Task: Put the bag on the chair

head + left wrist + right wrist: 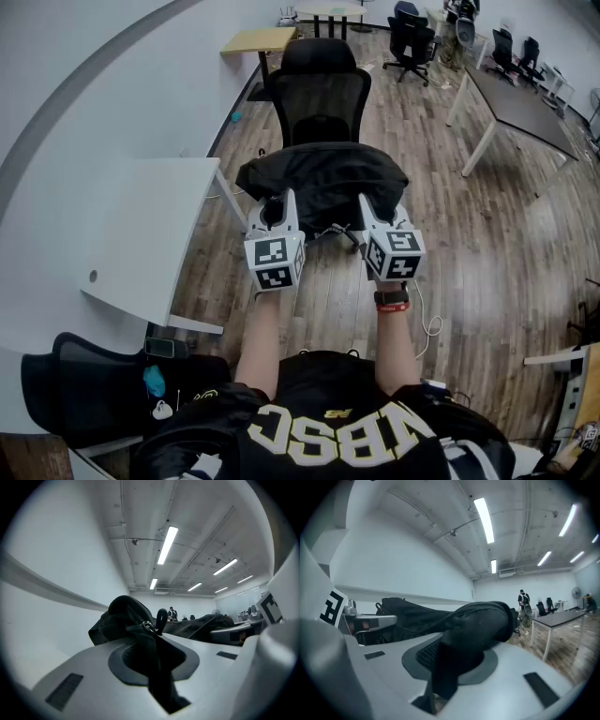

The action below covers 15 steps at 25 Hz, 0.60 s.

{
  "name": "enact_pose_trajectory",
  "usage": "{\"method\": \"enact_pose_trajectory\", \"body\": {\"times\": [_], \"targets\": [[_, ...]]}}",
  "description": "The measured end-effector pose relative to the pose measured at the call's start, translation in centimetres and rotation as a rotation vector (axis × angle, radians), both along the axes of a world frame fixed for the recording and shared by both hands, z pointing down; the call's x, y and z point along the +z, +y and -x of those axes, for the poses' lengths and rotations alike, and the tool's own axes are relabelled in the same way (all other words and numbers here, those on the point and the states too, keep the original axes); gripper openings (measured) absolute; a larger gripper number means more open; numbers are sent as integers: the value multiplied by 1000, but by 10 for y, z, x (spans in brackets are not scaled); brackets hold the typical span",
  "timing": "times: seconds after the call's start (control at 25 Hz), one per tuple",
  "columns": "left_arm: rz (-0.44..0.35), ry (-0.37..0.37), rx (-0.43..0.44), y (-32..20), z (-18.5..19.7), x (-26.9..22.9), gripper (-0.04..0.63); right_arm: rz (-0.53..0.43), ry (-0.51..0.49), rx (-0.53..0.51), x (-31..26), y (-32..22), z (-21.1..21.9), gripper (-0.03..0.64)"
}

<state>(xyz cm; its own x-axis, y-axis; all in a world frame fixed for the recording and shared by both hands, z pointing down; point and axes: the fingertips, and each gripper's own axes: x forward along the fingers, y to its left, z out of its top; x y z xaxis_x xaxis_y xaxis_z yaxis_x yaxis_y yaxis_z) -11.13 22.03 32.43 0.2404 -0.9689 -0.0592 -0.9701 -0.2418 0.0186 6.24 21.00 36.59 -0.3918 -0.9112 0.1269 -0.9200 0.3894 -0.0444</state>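
A black bag [323, 176] lies spread over the seat of a black mesh office chair [322, 94], hiding the seat; I cannot tell whether it rests on it. My left gripper [275, 212] is shut on the bag's near left edge. In the left gripper view the left gripper [157, 645] pinches black fabric beside a zipper pull [161, 620]. My right gripper [371, 214] is shut on the near right edge. The right gripper view shows a thick fold of the bag [480, 620] bunched between that gripper's [454, 660] jaws.
A white table [141, 234] stands close on the left. Behind the chair is a wooden desk [258, 39]. A long grey table [525, 103] and several office chairs [412, 37] stand at the right and back. A white cable [427, 323] lies on the wood floor.
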Motion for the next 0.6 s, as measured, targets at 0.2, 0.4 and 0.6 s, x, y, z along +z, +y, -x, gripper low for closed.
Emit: {"method": "enact_pose_trajectory", "body": {"times": [0.2, 0.4, 0.6], "targets": [[7, 6, 25, 0, 12, 5, 63, -4, 6, 22, 0, 1, 12, 86], [11, 27, 47, 3, 27, 10, 63, 0, 10, 44, 3, 5, 27, 86], [12, 45, 66, 3, 33, 18, 63, 22, -9, 71, 14, 9, 36, 86]]}}
